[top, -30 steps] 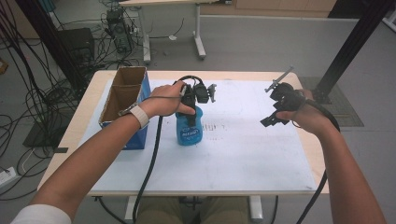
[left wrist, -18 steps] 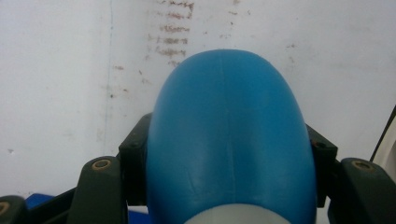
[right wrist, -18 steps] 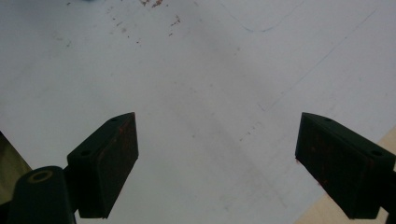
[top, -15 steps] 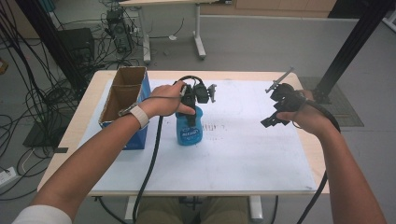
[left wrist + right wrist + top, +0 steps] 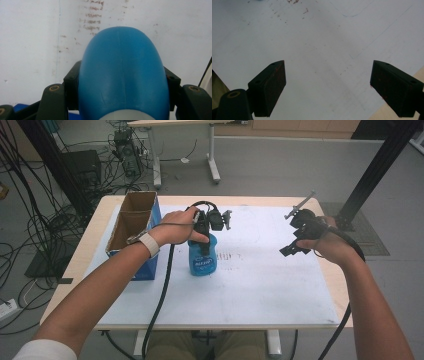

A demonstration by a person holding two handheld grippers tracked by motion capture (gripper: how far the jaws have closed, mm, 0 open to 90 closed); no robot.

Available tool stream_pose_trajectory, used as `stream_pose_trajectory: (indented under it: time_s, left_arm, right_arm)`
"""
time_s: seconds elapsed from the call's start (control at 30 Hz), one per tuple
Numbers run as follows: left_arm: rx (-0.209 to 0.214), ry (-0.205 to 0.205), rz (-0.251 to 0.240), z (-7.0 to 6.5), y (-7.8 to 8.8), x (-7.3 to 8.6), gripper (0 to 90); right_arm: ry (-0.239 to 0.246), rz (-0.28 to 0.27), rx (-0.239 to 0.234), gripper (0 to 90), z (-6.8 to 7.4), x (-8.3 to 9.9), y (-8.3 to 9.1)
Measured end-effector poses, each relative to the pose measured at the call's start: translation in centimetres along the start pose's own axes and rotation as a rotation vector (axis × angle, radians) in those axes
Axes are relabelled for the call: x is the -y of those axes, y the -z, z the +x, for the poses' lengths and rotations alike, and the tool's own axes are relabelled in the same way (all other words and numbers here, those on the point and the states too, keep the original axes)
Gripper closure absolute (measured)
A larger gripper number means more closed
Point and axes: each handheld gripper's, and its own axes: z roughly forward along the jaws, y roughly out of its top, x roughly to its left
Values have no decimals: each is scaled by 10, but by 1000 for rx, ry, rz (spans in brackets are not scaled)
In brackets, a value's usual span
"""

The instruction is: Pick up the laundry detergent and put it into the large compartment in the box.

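A blue plastic bottle (image 5: 202, 257) with a printed label stands on the white sheet near the table's middle. My left gripper (image 5: 205, 237) points down over its top and is shut on it. In the left gripper view the blue bottle (image 5: 122, 75) bulges up between the two black jaws, which press on its sides. My right gripper (image 5: 295, 240) hovers over the right part of the sheet. In the right gripper view its pads (image 5: 273, 87) stand wide apart with nothing between them, above the white sheet (image 5: 317, 37).
An open cardboard box (image 5: 132, 227) with blue sides stands at the table's left, close to my left forearm. The white sheet (image 5: 260, 285) covers most of the tabletop, with faint brown marks right of the bottle. Black cables trail from both grippers.
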Motion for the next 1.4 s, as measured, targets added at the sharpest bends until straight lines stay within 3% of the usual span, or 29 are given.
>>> stream_pose_trajectory:
  time_s: [1.4]
  left_arm:
    - [0,10,-3,0,0,1,379]
  right_arm:
    - [0,5,0,136,-1,0,-2]
